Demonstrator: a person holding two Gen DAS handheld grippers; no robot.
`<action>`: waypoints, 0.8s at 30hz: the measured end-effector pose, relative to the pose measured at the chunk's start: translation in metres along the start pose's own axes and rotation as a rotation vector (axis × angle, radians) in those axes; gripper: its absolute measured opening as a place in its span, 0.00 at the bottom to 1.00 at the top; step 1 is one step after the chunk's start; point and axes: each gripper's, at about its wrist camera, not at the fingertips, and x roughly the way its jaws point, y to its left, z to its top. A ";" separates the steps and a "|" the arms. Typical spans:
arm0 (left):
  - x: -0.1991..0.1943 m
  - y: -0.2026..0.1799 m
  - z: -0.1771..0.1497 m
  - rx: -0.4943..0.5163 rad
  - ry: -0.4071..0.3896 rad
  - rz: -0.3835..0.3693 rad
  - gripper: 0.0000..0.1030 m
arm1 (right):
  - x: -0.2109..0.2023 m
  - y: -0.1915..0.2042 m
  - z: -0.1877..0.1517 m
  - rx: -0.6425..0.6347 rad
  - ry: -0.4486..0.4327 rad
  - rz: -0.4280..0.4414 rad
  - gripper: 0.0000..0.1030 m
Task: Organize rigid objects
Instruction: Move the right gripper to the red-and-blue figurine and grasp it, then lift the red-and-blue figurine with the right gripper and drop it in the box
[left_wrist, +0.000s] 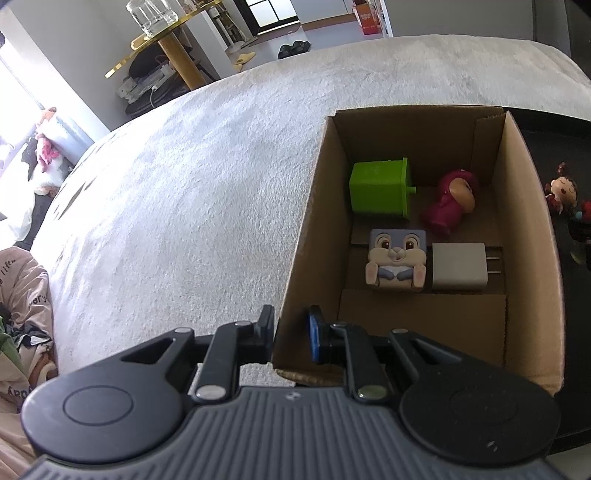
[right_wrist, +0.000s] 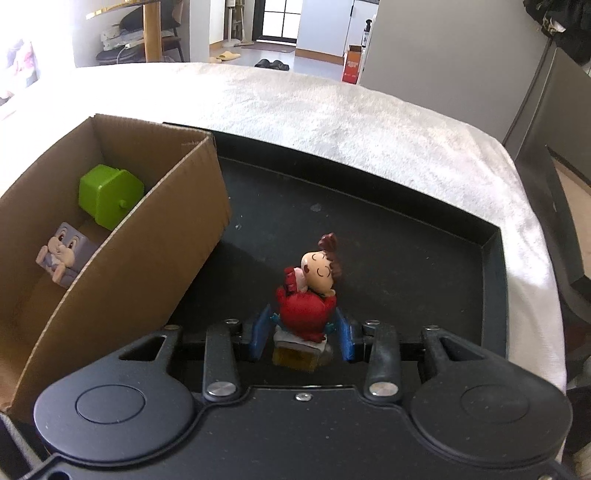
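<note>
The left claw (left_wrist: 291, 334) is clamped on the brown cardboard box's (left_wrist: 306, 236) near wall. The right claw (right_wrist: 301, 334) stands apart around the red-dressed cartoon figurine (right_wrist: 308, 295) on the black tray (right_wrist: 406, 236), at the box's 3 o'clock.

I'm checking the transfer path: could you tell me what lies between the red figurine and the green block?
In the right wrist view, the cardboard box's wall separates the red figurine from the green block.

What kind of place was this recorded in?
Probably a lived-in home: slippers lie on the floor near a doorway, soft toys are piled by the window, and a gold-legged table carries glasses.
</note>
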 end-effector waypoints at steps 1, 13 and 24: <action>0.000 0.000 0.000 0.001 -0.002 0.000 0.17 | -0.003 0.000 0.000 -0.005 -0.005 -0.001 0.36; -0.002 0.007 -0.003 -0.031 -0.013 -0.029 0.17 | -0.036 0.005 0.019 -0.019 -0.064 -0.001 0.36; -0.001 0.010 -0.004 -0.044 -0.023 -0.046 0.17 | -0.047 0.007 0.037 -0.011 -0.110 0.023 0.36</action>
